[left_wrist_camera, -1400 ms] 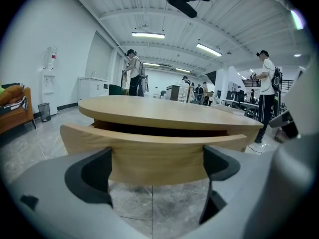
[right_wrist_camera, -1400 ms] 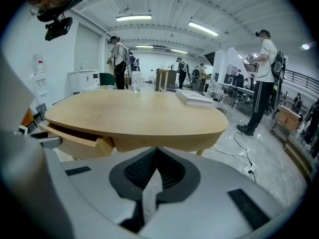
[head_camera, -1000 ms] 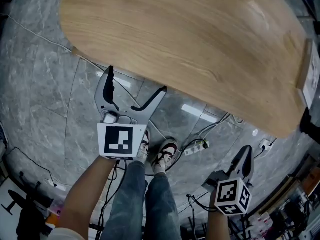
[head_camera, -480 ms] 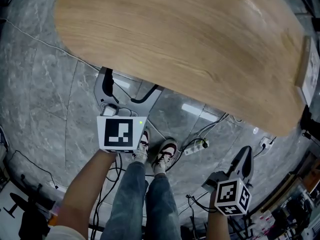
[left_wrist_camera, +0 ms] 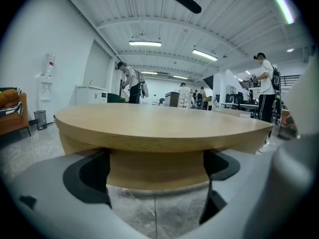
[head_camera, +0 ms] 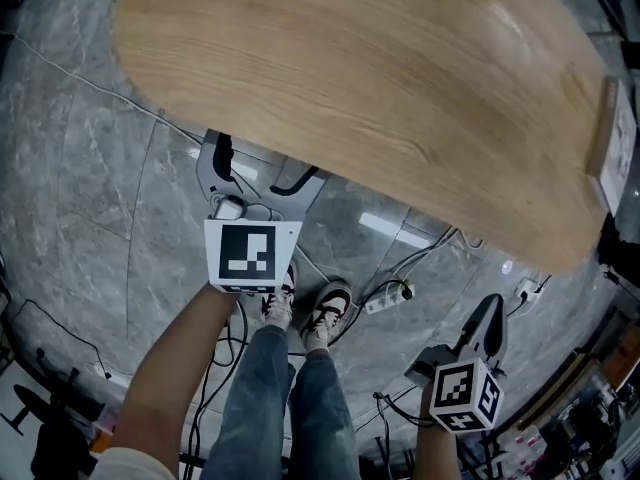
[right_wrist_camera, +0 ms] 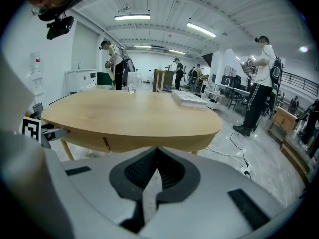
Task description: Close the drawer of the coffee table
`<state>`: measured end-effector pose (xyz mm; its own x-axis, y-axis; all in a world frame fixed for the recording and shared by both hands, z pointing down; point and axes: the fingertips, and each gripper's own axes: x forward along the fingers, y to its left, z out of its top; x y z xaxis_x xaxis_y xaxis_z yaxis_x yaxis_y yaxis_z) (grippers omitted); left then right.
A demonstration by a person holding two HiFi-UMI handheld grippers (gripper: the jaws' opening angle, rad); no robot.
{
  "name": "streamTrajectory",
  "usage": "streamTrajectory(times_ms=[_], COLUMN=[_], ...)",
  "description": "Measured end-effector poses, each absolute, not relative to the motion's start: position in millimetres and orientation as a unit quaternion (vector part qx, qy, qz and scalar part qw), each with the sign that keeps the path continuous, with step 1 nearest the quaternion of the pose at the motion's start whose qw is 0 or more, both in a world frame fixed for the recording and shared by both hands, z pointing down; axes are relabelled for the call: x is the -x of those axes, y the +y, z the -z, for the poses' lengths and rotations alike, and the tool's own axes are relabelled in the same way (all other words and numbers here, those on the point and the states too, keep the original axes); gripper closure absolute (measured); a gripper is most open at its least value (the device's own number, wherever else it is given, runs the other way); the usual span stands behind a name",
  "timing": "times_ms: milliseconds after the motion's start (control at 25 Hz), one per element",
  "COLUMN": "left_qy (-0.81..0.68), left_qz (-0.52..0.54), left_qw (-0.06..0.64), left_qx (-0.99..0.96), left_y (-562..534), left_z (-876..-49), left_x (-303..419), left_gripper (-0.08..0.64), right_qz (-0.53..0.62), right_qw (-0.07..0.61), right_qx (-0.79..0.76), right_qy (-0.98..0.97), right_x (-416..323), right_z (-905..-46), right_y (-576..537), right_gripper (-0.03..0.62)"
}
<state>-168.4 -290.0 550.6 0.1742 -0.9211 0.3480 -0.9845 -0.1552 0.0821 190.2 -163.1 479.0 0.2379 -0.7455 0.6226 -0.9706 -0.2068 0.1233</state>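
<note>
The oval wooden coffee table (head_camera: 380, 78) fills the top of the head view. My left gripper (head_camera: 270, 158) is open at its near edge, with the tips reaching just under the top. In the left gripper view the curved wooden drawer front (left_wrist_camera: 157, 168) under the table top (left_wrist_camera: 164, 123) lies straight ahead between the wide-open jaws of the left gripper (left_wrist_camera: 155, 183); I cannot tell whether they touch it. My right gripper (head_camera: 492, 310) hangs shut and empty at the lower right, away from the table. The right gripper view shows its pads (right_wrist_camera: 167, 176) meeting, with the table (right_wrist_camera: 134, 113) beyond.
The person's shoes (head_camera: 330, 303), a power strip (head_camera: 390, 296) and several cables lie on the grey stone floor near the table. A white book (right_wrist_camera: 189, 97) and a glass (right_wrist_camera: 130, 87) stand on the table top. People stand in the room behind.
The left gripper has moved a little toward the table, so its fingertips now sit at and under the table's edge. The right gripper has not moved.
</note>
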Motion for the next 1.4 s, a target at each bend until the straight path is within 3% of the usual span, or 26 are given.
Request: streamTrajectory(times_ms=[440,680,920,1160,1280,1400], left_qy=[-0.632,-0.638,-0.618,-0.628,-0.648,-0.655], left_qz=[-0.109,-0.126,-0.134,-0.093,-0.069,-0.052], left_qw=[0.127,0.158,0.151,0.124,0.118,0.123], left_qx=[-0.757,-0.743,-0.759,-0.763,-0.749,-0.744], left_y=[-295,-270,-231,-206,-190,-166], left_z=[-551,-556,-504,-375,-296,-217], left_x=[169,171,156,153,153,142], left_gripper=[-0.015,-0.014,-0.006,0.160,0.328,0.399], right_qz=[-0.218,-0.223,-0.218,-0.182,-0.163,-0.150], right_qw=[0.245,0.228,0.196,0.153,0.122,0.105], right_qx=[-0.748,-0.754,-0.761,-0.761,-0.757,-0.746], right_qy=[-0.577,-0.574,-0.578,-0.603,-0.621,-0.640], right_x=[-195,-198,-206,-212,-212,-219], right_z=[-471,-456,-415,-332,-275,-212], right_y=[-150,-137,-128,-123,-118,-106], right_gripper=[0.592,0.592,0.592,0.592,0.592,0.592])
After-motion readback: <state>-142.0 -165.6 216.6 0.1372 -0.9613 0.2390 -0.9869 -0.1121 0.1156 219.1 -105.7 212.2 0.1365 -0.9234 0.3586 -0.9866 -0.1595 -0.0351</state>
